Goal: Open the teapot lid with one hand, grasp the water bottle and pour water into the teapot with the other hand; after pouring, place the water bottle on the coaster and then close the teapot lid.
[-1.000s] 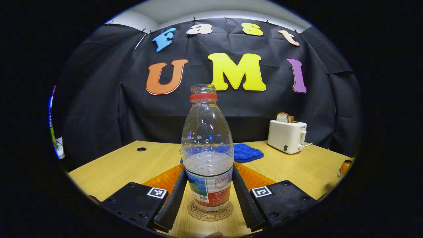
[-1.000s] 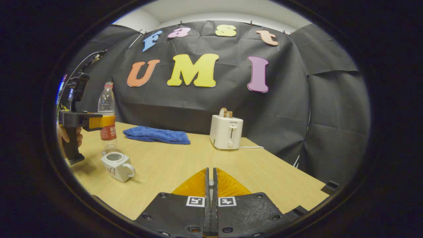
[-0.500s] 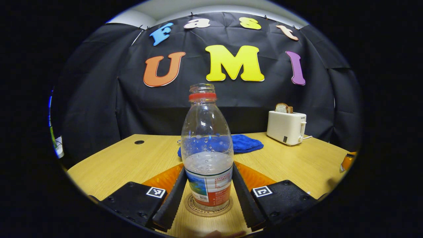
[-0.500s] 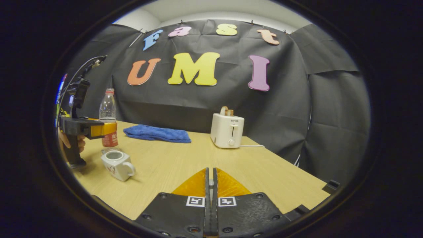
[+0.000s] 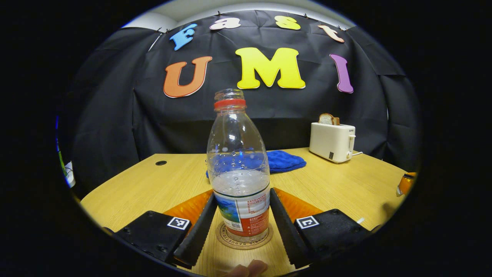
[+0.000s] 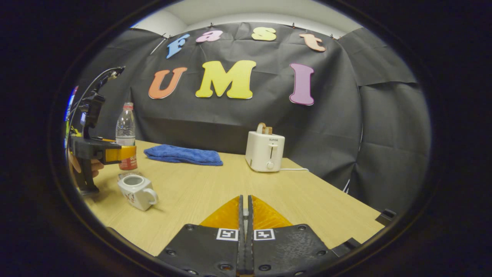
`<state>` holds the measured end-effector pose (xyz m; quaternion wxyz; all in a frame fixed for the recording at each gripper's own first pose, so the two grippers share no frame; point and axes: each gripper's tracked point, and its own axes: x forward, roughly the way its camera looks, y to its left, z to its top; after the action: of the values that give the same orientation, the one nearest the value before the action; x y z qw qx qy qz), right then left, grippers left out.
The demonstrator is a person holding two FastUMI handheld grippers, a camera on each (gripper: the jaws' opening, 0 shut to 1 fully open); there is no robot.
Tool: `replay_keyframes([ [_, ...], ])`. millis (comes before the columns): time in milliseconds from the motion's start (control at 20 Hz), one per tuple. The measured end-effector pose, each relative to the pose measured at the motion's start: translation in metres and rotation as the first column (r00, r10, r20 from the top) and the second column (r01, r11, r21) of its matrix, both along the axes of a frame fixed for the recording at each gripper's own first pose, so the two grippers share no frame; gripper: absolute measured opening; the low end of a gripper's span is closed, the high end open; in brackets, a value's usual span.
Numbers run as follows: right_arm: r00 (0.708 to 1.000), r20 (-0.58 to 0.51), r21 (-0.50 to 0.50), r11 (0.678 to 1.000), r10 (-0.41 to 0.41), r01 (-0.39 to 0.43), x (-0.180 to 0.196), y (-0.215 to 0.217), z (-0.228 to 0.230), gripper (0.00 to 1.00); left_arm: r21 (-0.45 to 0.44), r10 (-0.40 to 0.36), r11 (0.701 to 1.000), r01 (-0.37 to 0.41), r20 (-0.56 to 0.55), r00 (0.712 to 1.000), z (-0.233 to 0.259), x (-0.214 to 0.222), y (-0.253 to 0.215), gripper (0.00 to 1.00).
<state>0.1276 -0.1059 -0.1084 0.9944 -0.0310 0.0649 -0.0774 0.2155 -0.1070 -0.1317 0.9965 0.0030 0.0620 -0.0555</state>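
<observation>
A clear water bottle (image 5: pixel 238 173) with a red neck ring, no cap and water in its lower part stands upright on a round coaster (image 5: pixel 223 240). My left gripper (image 5: pixel 242 195) is shut on its labelled body, one finger on each side. In the right gripper view, the bottle (image 6: pixel 126 127) and left gripper (image 6: pixel 115 153) are at far left, just behind a white teapot (image 6: pixel 136 190) whose top is open. My right gripper (image 6: pixel 245 198) hovers over the table's near side, fingers pressed on a small pale sliver, the teapot lid, mostly hidden.
A white toaster (image 6: pixel 265 152) holding bread stands at the back of the wooden table (image 6: pixel 215 184), its cord trailing right. A blue cloth (image 6: pixel 183 155) lies behind the teapot. A hand (image 6: pixel 78 165) holds the left gripper's handle. A cable hole (image 5: pixel 161 162) sits at the table's far left.
The left gripper has lowered the bottle, which hung above the table a second ago and now rests on the coaster. The right gripper has stayed put.
</observation>
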Motion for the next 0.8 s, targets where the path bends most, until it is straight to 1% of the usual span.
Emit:
replay_keyframes([
  [250, 1.000, -0.002, 0.001, 1.000, 0.004, -0.004, 0.000, 0.002, 0.000, 0.00, 0.047, -0.027, 0.999, 0.026, 0.024, 0.999, 0.001, -0.005, -0.005, 0.86],
  [400, 1.000, -0.002, -0.002, 1.000, 0.009, -0.009, 0.001, 0.005, 0.000, 0.00, 0.065, -0.030, 0.998, 0.027, 0.047, 0.998, 0.000, -0.010, -0.004, 0.88],
  [550, 1.000, 0.000, -0.008, 1.000, 0.013, -0.013, 0.000, 0.006, 0.000, 0.00, 0.063, -0.025, 0.998, 0.023, 0.043, 0.999, -0.006, -0.015, -0.002, 0.89],
  [700, 1.000, 0.001, -0.010, 1.000, 0.014, -0.014, 0.000, 0.008, 0.001, 0.00, 0.046, -0.001, 0.999, -0.001, 0.048, 0.999, -0.009, -0.024, 0.006, 0.95],
  [750, 1.000, 0.001, -0.010, 1.000, 0.015, -0.015, 0.000, 0.009, 0.000, 0.00, 0.041, 0.007, 0.999, -0.010, 0.053, 0.999, -0.011, -0.028, 0.009, 1.00],
  [800, 1.000, -0.001, -0.006, 1.000, 0.019, -0.019, 0.000, 0.010, 0.000, 0.00, 0.030, 0.017, 0.999, -0.018, 0.058, 0.998, -0.010, -0.034, 0.010, 0.96],
])
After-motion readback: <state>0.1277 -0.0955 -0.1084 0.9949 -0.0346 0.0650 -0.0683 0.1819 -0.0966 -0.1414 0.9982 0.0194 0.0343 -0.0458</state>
